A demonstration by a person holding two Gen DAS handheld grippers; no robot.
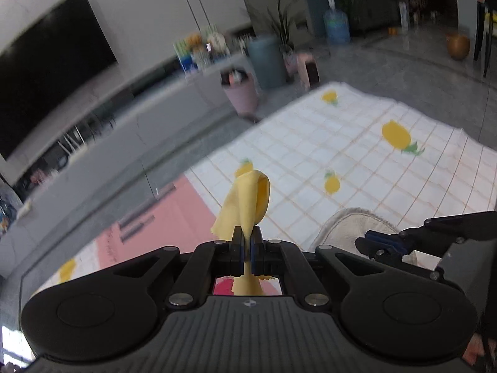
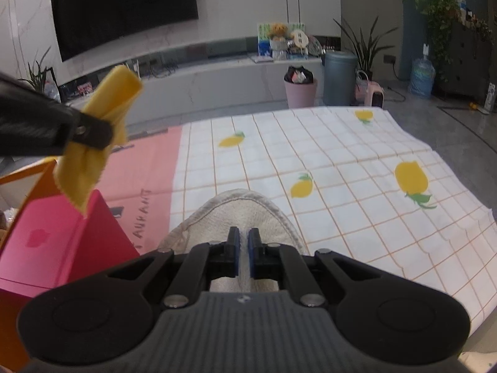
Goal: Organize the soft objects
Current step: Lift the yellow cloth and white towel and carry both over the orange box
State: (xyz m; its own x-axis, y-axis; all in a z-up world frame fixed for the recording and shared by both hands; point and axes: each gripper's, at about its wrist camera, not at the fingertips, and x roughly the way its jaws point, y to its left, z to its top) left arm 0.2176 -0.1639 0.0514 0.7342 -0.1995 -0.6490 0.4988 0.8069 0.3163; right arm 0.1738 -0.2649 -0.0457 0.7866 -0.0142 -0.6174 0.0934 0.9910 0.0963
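While the pink box [image 2: 56, 242] at eight o'clock in the right wrist view shows only its smooth flat panels, its inside cannot be made out. Above it, the left gripper [image 1: 247, 242] is clamped on a yellow cloth [image 1: 248, 205], which hangs clear of the bench [image 2: 341, 186]; the thin, soft strip has a zigzag-cut edge, its long axis running steeply from the looped top at one o'clock down to a loose end at seven o'clock. At six o'clock the right gripper [image 2: 243, 248] has its jaws together on a cream towel [image 2: 236, 211], nubbly, with a rounded stitched edge pointing to twelve o'clock, lying on the checked, lemon-printed tablecloth [image 2: 372, 217].
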